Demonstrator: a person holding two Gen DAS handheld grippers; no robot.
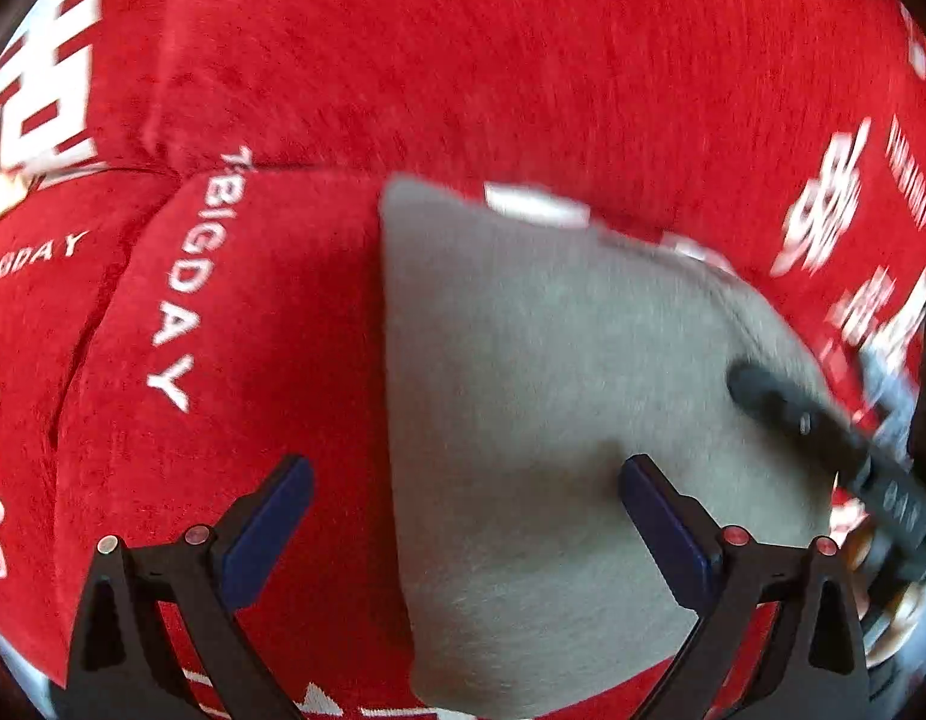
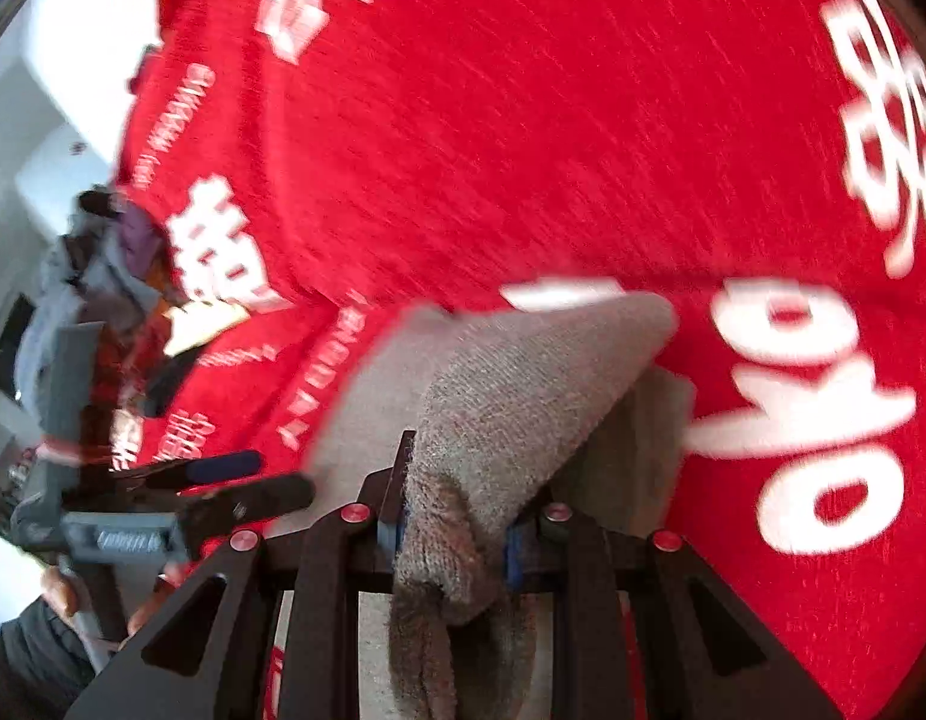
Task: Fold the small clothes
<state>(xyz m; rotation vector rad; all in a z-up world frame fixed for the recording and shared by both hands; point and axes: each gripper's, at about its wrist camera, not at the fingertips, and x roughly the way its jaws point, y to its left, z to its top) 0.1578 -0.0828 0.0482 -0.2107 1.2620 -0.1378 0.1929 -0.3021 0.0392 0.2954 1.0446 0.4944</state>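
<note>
Left gripper: jaws wide apart, 2 blue-padded fingers, nothing between them, hanging over the cloth. Grey knitted garment: lying flat on a red plush cover printed with white lettering, "BIGDAY" legible at left. Right gripper: black finger entering from the right edge, over the garment's right side, blurred.

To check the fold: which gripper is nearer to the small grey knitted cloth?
Right. The right gripper pinches the grey knitted cloth; the left gripper hovers above it, jaws open.
</note>
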